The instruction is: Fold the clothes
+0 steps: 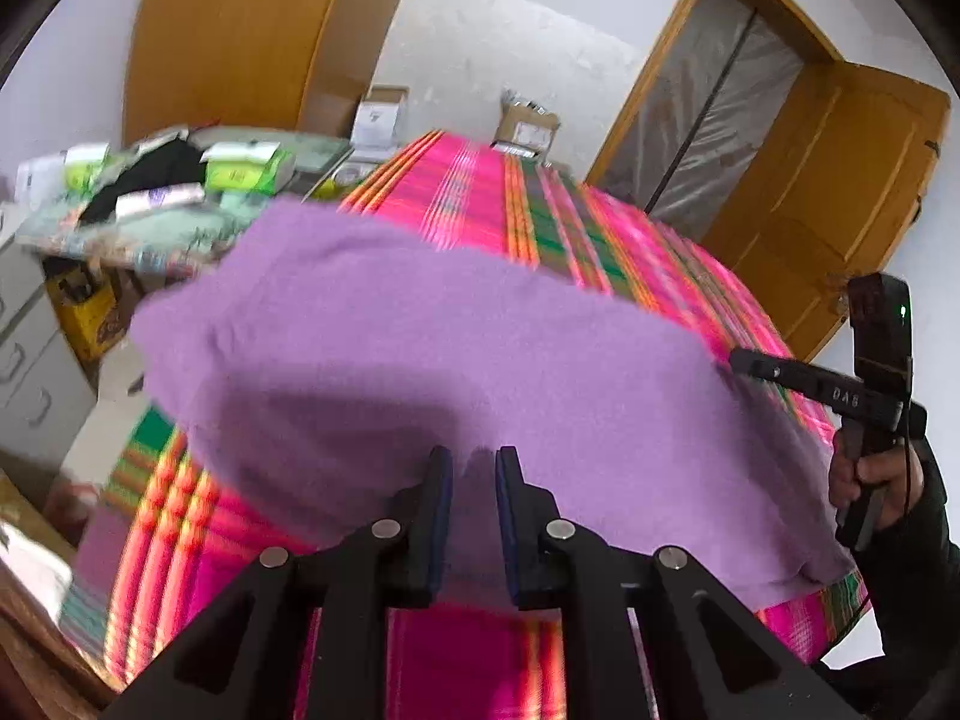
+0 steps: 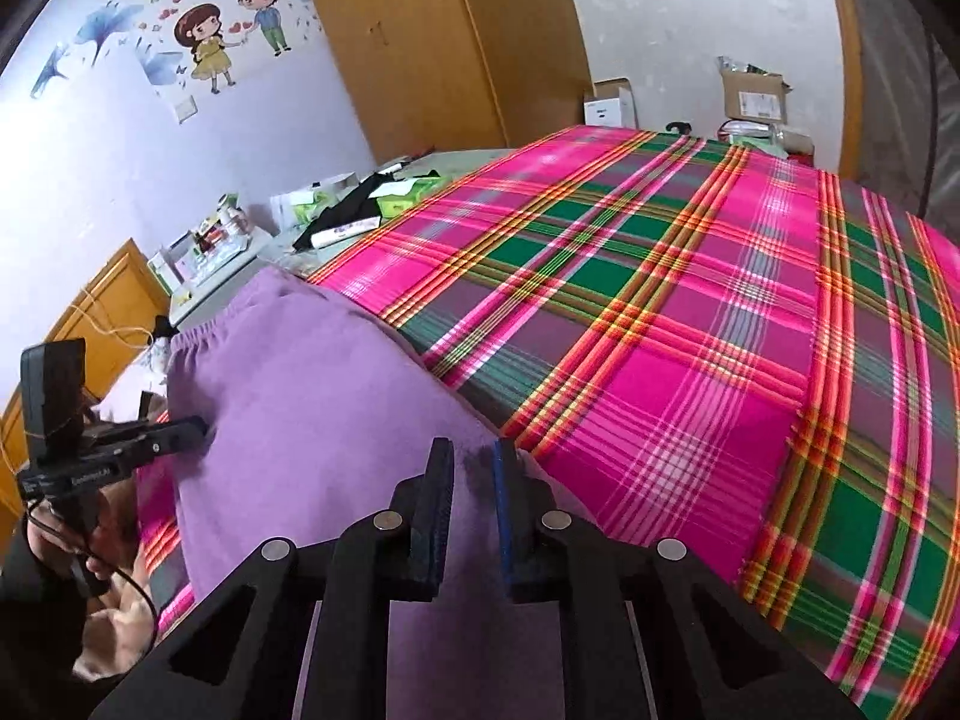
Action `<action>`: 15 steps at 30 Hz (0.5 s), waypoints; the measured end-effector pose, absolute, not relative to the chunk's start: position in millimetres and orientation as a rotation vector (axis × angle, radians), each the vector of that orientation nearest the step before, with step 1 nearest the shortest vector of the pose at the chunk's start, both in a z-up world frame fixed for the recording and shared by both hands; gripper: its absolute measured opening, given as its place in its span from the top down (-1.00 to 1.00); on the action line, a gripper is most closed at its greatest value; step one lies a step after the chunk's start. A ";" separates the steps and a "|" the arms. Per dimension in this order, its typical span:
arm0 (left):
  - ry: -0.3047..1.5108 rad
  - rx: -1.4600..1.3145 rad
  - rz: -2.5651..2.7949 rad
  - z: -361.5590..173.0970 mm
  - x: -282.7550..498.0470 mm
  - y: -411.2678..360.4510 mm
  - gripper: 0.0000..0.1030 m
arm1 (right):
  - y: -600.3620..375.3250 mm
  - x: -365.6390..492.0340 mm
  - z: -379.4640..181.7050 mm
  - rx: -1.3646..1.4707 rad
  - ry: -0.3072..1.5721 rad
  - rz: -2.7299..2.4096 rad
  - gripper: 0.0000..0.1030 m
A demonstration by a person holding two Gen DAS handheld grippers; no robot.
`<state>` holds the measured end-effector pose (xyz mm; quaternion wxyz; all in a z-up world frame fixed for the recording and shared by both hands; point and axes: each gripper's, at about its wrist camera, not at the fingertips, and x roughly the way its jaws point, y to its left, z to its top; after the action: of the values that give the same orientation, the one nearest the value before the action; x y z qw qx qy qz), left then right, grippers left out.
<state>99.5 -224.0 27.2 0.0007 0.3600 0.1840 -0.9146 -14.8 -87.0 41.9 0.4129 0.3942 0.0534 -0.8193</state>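
A purple garment (image 1: pixel 420 348) with an elastic waistband (image 2: pixel 198 339) lies over the near part of a bed covered in pink and green plaid (image 2: pixel 660 300). My left gripper (image 1: pixel 474 480) is shut on a fold of the purple cloth at its near edge. The right wrist view shows the same left gripper (image 2: pixel 198 429) from the side, its tip buried in the cloth. My right gripper (image 2: pixel 474 474) has its pads pinching the garment's right-hand edge. It also appears far right in the left wrist view as the right gripper (image 1: pixel 738 360), held by a hand.
A cluttered side table (image 1: pixel 180 180) with boxes and a black cloth stands left of the bed. Behind are a wooden wardrobe (image 2: pixel 420 48), cardboard boxes (image 2: pixel 753 96) and an open wooden door (image 1: pixel 840 180). White drawers (image 1: pixel 30 360) stand at far left.
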 end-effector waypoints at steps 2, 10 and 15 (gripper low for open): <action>0.528 1.112 -2.895 38.0 90.7 -220.0 0.72 | -79.6 -13.1 46.1 0.983 0.117 -2.076 0.75; 0.344 1.167 -2.844 42.9 14.4 -230.7 0.69 | -56.2 -7.7 40.6 1.014 0.120 -2.104 0.71; 0.412 1.270 -2.757 20.4 1.9 -250.3 0.69 | -45.6 -17.5 27.6 1.103 0.117 -2.134 0.72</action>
<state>1.9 -250.3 20.4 0.0390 0.4144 0.1344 -0.8993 -17.5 -45.6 27.6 0.3600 0.4279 0.0453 -0.8278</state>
